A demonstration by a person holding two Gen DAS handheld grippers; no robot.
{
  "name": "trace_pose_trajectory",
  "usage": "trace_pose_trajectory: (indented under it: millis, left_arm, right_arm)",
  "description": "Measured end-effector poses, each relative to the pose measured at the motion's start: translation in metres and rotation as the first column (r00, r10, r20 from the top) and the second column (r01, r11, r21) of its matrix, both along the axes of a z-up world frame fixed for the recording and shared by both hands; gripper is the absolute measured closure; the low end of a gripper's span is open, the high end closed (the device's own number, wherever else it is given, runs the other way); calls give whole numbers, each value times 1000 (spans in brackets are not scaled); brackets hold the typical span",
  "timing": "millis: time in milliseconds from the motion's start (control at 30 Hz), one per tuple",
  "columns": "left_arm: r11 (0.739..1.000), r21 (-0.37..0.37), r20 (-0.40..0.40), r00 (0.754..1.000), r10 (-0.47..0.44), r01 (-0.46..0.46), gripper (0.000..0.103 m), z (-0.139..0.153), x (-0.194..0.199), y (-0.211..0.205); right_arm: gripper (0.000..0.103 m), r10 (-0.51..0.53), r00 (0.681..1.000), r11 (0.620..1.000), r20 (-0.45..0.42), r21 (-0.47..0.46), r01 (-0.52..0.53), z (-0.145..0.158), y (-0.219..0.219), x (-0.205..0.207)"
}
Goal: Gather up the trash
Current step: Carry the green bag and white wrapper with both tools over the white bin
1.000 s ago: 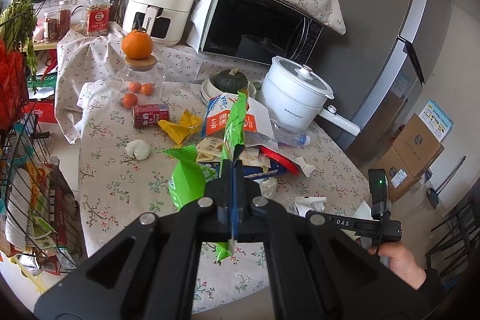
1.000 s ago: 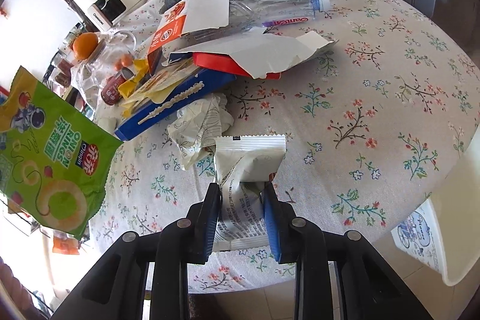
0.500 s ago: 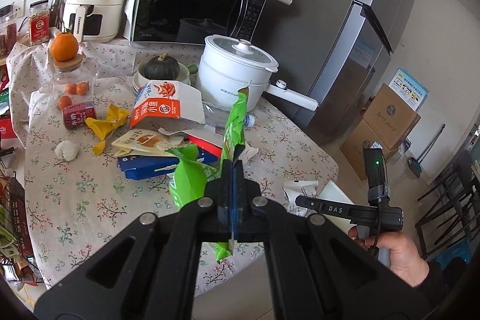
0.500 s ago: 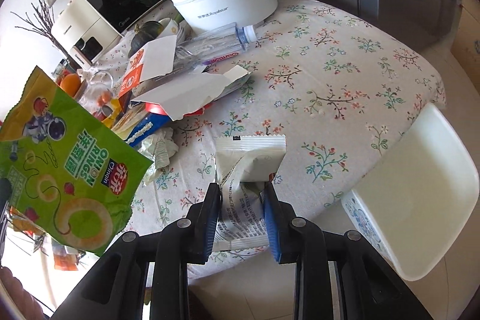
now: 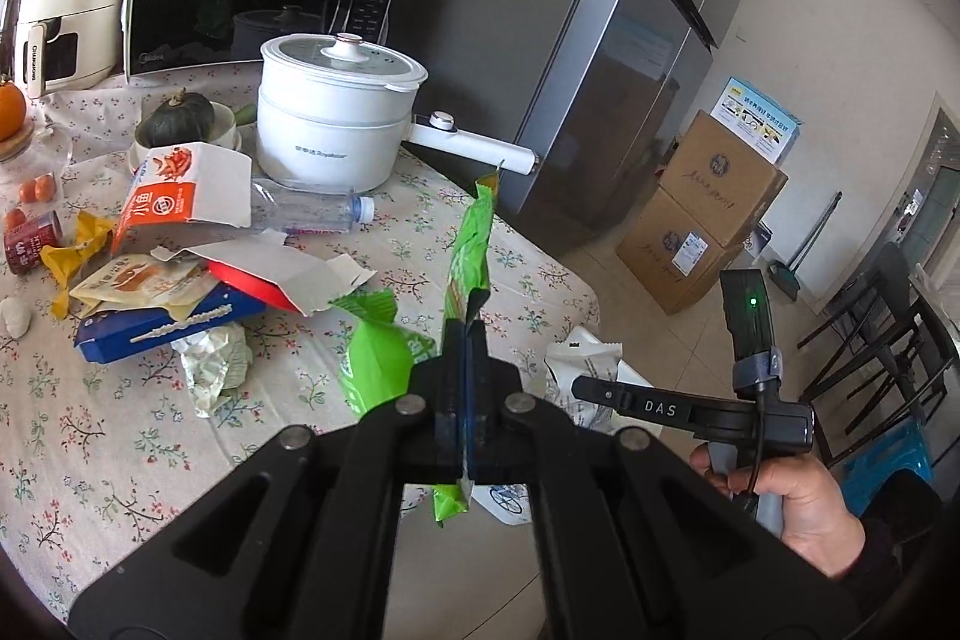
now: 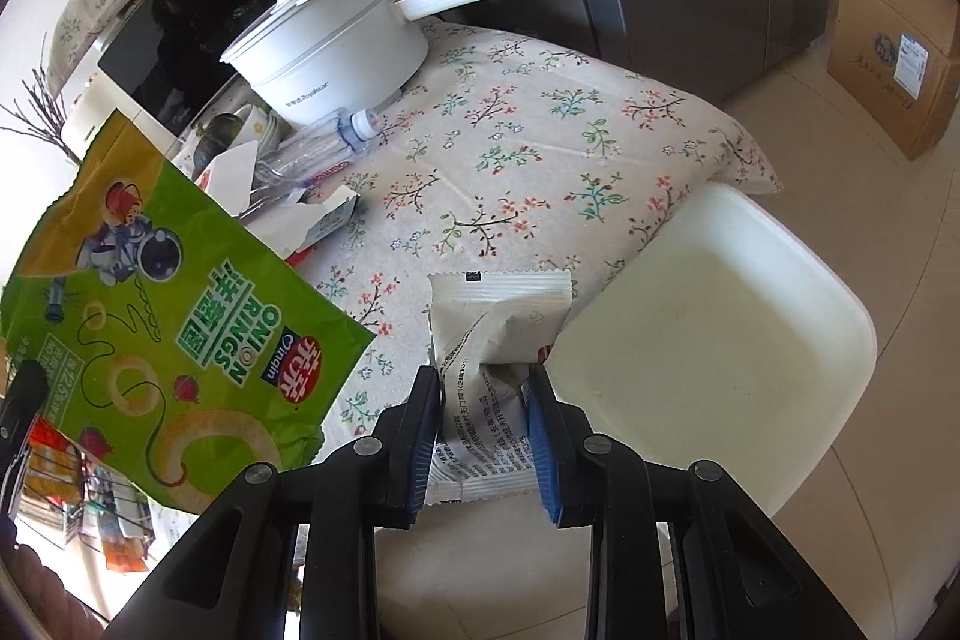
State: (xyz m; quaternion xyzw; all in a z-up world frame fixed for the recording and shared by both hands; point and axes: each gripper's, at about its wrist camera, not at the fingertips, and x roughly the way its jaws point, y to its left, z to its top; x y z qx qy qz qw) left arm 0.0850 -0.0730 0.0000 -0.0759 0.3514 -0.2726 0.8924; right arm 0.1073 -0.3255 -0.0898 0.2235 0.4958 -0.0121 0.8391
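Observation:
My left gripper is shut on a green onion-ring snack bag, which stands edge-on above the jaws. In the right wrist view the same green bag hangs at the left. My right gripper is shut on a white printed packet, held past the table's edge, partly over a white bin that stands below on the floor. The left wrist view shows the right gripper with the white packet, and a hand on its grip.
The floral-cloth table holds a blue box, an opened red-and-white carton, a plastic bottle, a crumpled wrapper, yellow wrappers and a white pot. Beyond stand a fridge, cardboard boxes and dark chairs.
Both grippers have swung right across the table to its edge, still holding their bag and packet. The white bin has come fully into the right wrist view.

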Motion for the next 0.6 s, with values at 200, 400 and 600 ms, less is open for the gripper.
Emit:
trace_pose_trajectory:
  millis: [200, 400, 600]
  left_arm:
    - [998, -2, -22, 998, -58, 58, 103, -10, 1, -40]
    - [993, 1, -44, 992, -115, 115, 103, -21, 2, -80]
    - [985, 15, -59, 983, -172, 173, 103, -35, 1, -120]
  right_arm:
    - [74, -50, 999, 999, -9, -8, 50, -3, -31, -12]
    - [74, -105, 994, 994, -18, -9, 105, -6, -64, -27]
    - [74, -154, 988, 988, -28, -15, 154, -10, -98, -42]
